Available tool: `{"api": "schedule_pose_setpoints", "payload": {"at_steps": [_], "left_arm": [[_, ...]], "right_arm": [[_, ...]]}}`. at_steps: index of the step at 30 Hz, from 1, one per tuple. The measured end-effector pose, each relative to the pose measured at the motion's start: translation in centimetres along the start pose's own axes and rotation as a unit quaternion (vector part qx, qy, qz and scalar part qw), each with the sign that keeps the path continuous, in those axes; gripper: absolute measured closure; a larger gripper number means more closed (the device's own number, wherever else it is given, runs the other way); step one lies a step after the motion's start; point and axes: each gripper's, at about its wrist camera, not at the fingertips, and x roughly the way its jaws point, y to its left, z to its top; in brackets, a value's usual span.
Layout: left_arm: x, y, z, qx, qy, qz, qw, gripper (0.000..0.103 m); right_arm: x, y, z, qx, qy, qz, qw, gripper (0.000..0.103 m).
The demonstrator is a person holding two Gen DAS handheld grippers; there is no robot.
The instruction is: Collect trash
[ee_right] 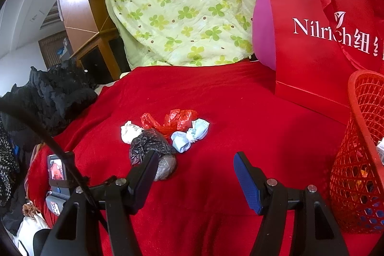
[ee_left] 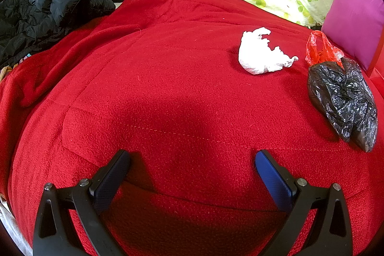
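Trash lies on a red blanket [ee_left: 156, 68]. In the left wrist view a crumpled white tissue [ee_left: 261, 53], a red plastic bag [ee_left: 320, 48] and a black plastic bag [ee_left: 343, 100] lie far right of my open, empty left gripper [ee_left: 192, 157]. In the right wrist view the white tissue [ee_right: 129, 131], black bag [ee_right: 150, 146], red bag [ee_right: 172, 121] and a knotted blue face mask [ee_right: 190, 138] lie just ahead of my open, empty right gripper [ee_right: 195, 160]. Its left finger overlaps the black bag. A red mesh basket [ee_right: 360, 160] stands at right.
A red paper gift bag [ee_right: 316, 40] and magenta pillow [ee_left: 355, 20] stand behind the basket. A green clover quilt [ee_right: 180, 8] is piled at the back. A black jacket [ee_left: 48, 8] lies at left. The left gripper's body [ee_right: 57, 174] shows at lower left.
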Motion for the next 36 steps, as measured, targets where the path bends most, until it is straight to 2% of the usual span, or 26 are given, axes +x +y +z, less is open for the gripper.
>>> {"api": "schedule_pose_setpoints", "payload": {"at_steps": [36], "left_arm": [[-0.02,-0.01,0.0,0.0,0.0,0.001,1.0,0.0]], "right_arm": [[0.33,0.21,-0.27,-0.008,0.007,-0.004,1.0,0.034]]}}
